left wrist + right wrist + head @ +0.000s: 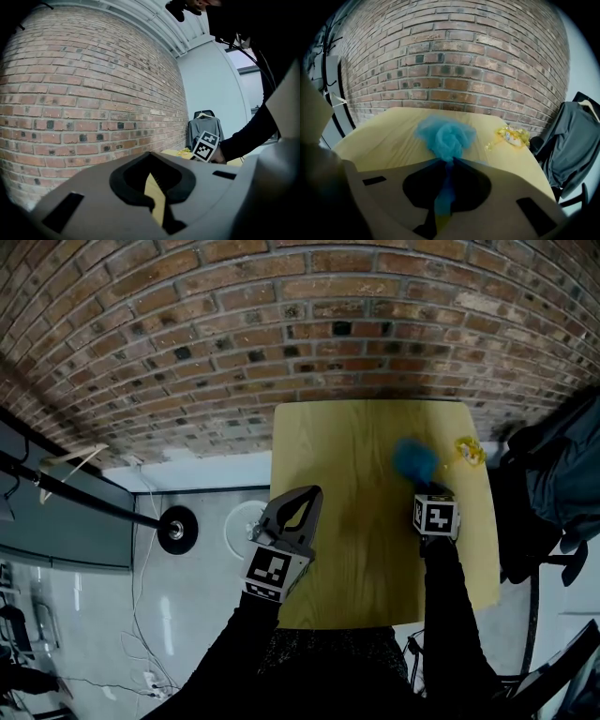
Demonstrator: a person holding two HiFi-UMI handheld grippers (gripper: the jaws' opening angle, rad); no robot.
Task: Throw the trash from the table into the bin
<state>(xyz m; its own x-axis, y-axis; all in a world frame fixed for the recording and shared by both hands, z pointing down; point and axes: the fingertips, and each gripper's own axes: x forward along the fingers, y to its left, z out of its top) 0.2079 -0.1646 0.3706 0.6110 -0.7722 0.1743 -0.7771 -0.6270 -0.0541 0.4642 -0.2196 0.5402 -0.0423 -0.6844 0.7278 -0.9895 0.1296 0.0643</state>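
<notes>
**Right gripper (449, 165) pinched on a soft blue mesh wad (446, 135)**

The pale wooden tabletop (347, 540) stands with its far edge against a brick wall. The left gripper (312, 493) hangs at the tabletop's left edge, jaws pressed together with nothing between them. The right gripper tilts down over the far right part of the tabletop. Its jaws are clamped on a thin tail of the blue mesh wad, and the puffy bulk of the wad bunches just past the jaw tips, resting on the wood. A crumpled yellow wrapper (513, 136) lies near the far right corner, apart from the wad.

The wad looks like gauzy netting: very light, limp, easily squashed and in no way fragile. The risk is probably a weak hold, since a single thin strand could stretch or slide out of the jaws during the carry. A bunched fold nearer the middle would likely be safer.

The wrapper appears to be thin, crinkly film, light and somewhat slick. It is best taken by a raised crease or a twisted end. No bin can be made out with certainty.
</notes>
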